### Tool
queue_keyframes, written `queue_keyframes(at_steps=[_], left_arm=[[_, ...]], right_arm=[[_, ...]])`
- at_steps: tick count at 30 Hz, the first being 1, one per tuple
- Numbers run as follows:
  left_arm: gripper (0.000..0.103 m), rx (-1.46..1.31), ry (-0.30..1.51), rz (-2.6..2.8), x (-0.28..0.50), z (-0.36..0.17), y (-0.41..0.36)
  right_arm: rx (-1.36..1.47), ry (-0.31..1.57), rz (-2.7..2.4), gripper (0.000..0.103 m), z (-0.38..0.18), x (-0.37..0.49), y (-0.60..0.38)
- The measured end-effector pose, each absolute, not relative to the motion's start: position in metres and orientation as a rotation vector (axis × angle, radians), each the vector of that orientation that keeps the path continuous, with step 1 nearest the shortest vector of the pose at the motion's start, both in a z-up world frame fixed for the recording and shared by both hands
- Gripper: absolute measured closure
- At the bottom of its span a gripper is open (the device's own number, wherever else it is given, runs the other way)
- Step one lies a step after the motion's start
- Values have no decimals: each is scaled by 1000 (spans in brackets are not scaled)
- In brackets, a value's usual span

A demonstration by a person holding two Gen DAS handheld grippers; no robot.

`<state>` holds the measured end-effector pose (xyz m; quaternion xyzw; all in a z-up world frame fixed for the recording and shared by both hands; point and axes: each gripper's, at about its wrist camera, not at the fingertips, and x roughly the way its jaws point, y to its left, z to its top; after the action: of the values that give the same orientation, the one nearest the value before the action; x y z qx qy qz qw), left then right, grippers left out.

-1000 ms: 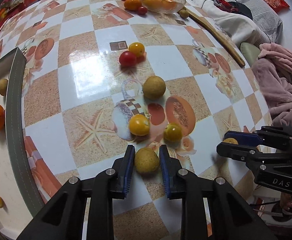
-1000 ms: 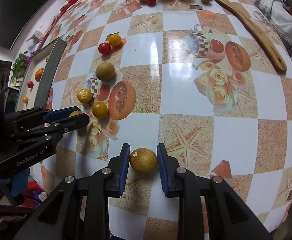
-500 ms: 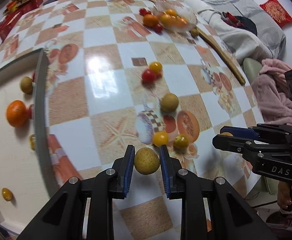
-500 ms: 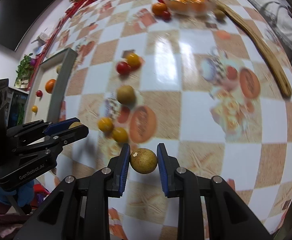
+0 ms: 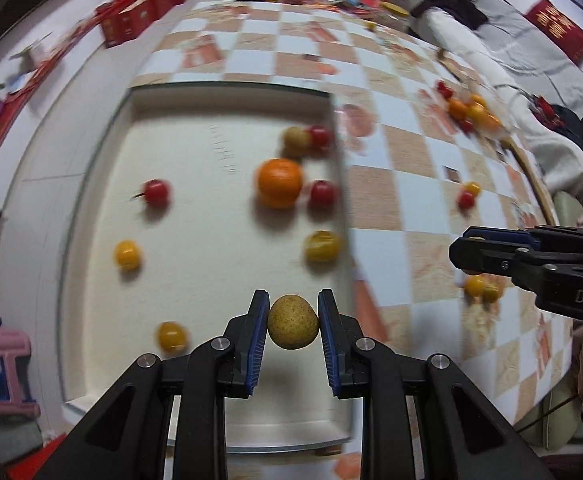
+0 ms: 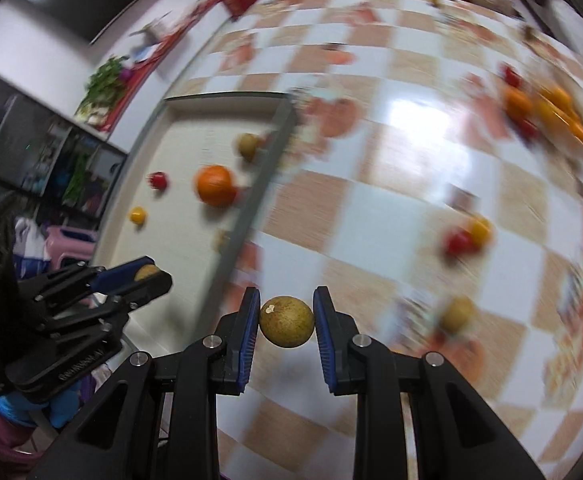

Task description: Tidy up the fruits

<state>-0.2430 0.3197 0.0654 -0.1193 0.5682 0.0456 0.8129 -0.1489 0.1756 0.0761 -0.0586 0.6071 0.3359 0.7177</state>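
Left wrist view, far left: a shallow cream tray (image 5: 91,184) with a grey rim lies on the checked tablecloth (image 5: 403,160). On its floor, from left to right, sit a small yellow fruit (image 5: 127,255), a red cherry tomato (image 5: 157,192), a second yellow fruit (image 5: 171,336), an orange (image 5: 280,182), a brownish round fruit (image 5: 294,138) touching a red one at the far rim, a further red tomato (image 5: 322,194) just beside the orange, and a yellow-green fruit (image 5: 322,245) near the right rim. All are blurred. The left gripper (image 5: 293,322) hangs over the near part of the tray, its blue-padded jaws clamped on a speckled tan round fruit (image 5: 293,322), which is clear of the tray floor. Right of the tray, on the cloth, a red and yellow pair (image 5: 468,194) lies well apart from a blurred cluster of orange fruit (image 5: 471,114) further off. At the right edge, the right gripper (image 5: 467,250) enters from the side. In the right wrist view, the right gripper (image 6: 286,322) is above the cloth just right of the tray rim, jaws closed on a tan-green round fruit (image 6: 287,321) bearing a pale stem scar. Another tan fruit (image 6: 457,314) lies on the cloth to its right.
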Motion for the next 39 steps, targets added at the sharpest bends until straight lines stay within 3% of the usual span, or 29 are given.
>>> queue_keyframes(at_steps=[10,23,24,25,26,27,32,36,39], left_arm=[[76,-312,1207,341,-274,52,402],[75,-285,1294,373,-270,23,404],[70,-286,1295,372,-271,23,404],[58,-287,1298,373,-272,23,404],[33,-284,1294,385,-273,24,404],[28,-283,1273,390,-276,27,404],[28,-246,1281,371,-274,28,396],[28,-264,1287,389,-271,34,395],[28,-269,1302,384,-267,35,393]], right_arm=[[-276,1350,876,73,60,-153,283],[-501,1354,848,73,24,-167,327],[-506,1355,847,72,23,-167,327],[-504,1352,850,69,24,-168,328],[-502,1348,851,59,25,-167,328],[-491,1345,858,56,26,-167,328],[-445,1323,853,45,42,-163,325],[-419,1324,820,25,55,-159,317],[-396,1360,787,22,59,-155,311]])
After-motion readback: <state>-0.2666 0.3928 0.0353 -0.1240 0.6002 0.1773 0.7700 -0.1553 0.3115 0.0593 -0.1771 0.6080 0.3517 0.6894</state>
